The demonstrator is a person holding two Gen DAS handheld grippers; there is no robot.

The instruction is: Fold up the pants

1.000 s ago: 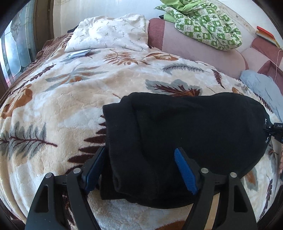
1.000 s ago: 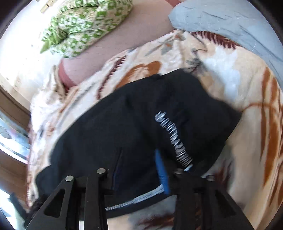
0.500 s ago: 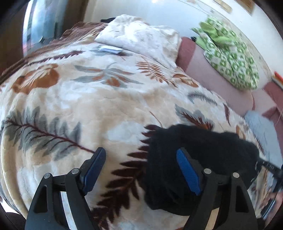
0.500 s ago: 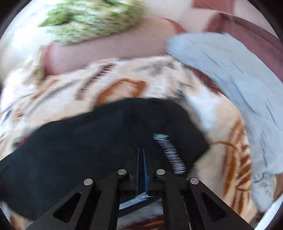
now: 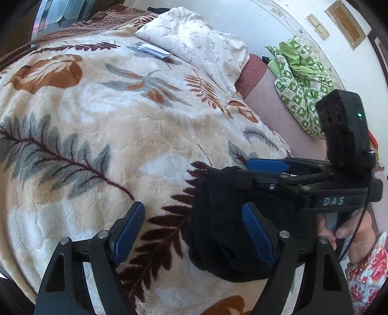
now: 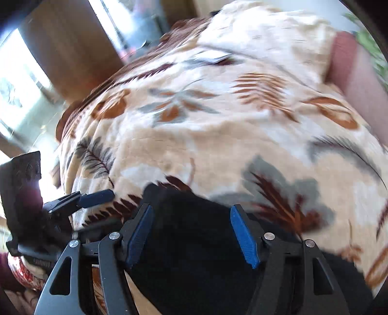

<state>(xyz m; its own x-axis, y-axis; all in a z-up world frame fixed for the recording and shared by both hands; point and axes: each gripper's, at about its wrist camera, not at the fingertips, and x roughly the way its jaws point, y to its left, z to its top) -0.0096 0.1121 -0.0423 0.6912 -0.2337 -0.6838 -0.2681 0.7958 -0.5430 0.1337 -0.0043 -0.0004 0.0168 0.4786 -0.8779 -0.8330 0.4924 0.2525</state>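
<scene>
Bed, leaf-print plush blanket [image 5: 101, 126] spread over it. Black pants [image 5: 218, 230] folded into compact bundle near blanket's near edge. Right gripper [image 6: 194, 230] jaws opening above bundle, likely releasing finished fold; left gripper [image 5: 194, 230] jaws released, empty.

This is a bedroom in a home. A bed is covered by a plush cream blanket [image 5: 101, 126] printed with leaves, with a sprigged white pillow [image 5: 194, 48] at its head. A green-and-white checked quilt [image 5: 300, 82] lies bunched against the white wall [image 5: 278, 21], and a window [image 6: 21, 80] lets in daylight.
</scene>
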